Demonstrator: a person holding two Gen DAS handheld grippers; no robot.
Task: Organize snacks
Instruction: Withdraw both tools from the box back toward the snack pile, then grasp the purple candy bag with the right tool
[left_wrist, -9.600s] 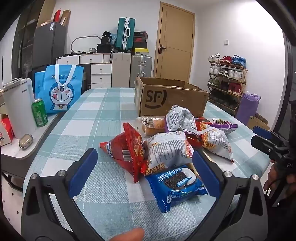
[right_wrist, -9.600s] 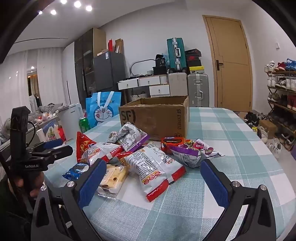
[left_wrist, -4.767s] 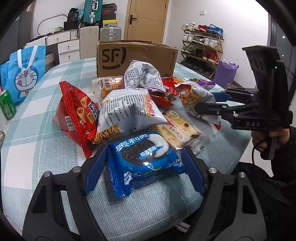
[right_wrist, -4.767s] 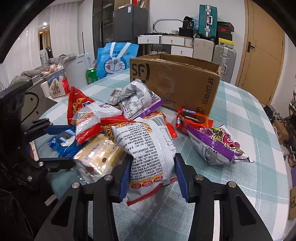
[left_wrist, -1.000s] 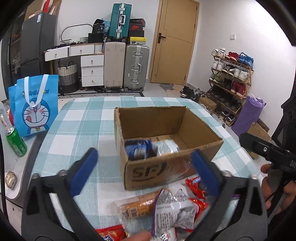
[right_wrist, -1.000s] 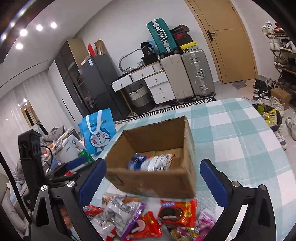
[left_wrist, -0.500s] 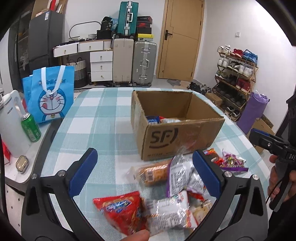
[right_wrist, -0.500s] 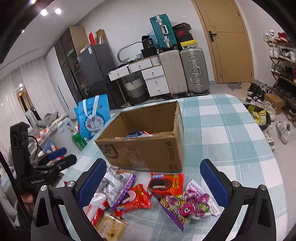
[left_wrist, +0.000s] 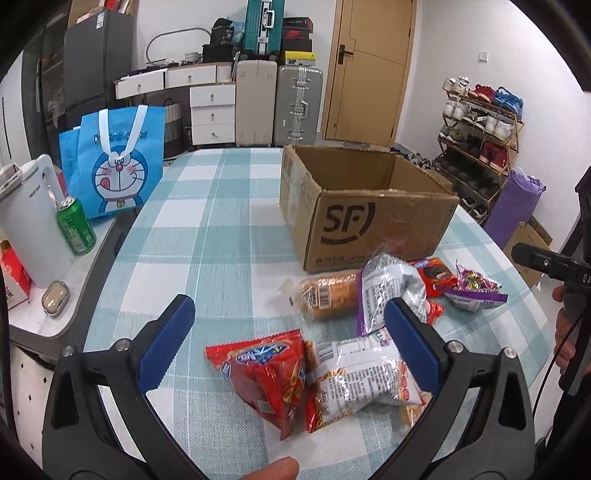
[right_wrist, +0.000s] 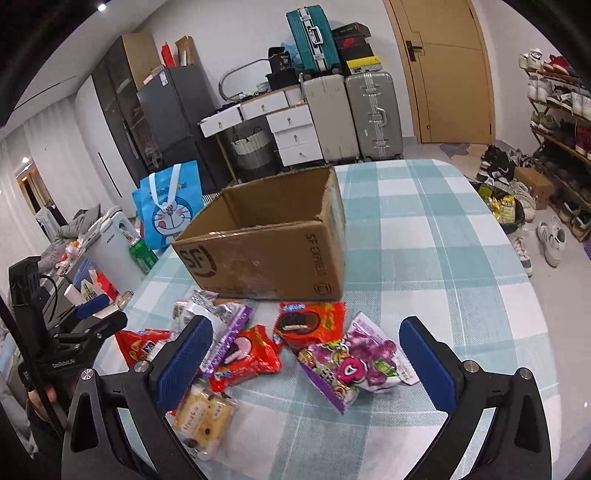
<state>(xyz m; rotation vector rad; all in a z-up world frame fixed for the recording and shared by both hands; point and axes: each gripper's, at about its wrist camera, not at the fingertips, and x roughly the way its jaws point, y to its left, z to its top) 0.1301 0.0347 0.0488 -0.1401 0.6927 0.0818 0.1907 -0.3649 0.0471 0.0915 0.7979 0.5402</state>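
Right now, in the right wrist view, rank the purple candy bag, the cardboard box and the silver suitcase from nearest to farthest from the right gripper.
1. Purple candy bag: on the table between the open right gripper fingers.
2. Cardboard box: mid-table, behind the snacks.
3. Silver suitcase: against the far wall.

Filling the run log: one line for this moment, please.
left gripper: open, over red chip bag | right gripper: open, over purple candy bag | cardboard box: behind snacks

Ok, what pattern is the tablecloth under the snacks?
Teal-and-white checks on the tablecloth, clearest in the right wrist view.
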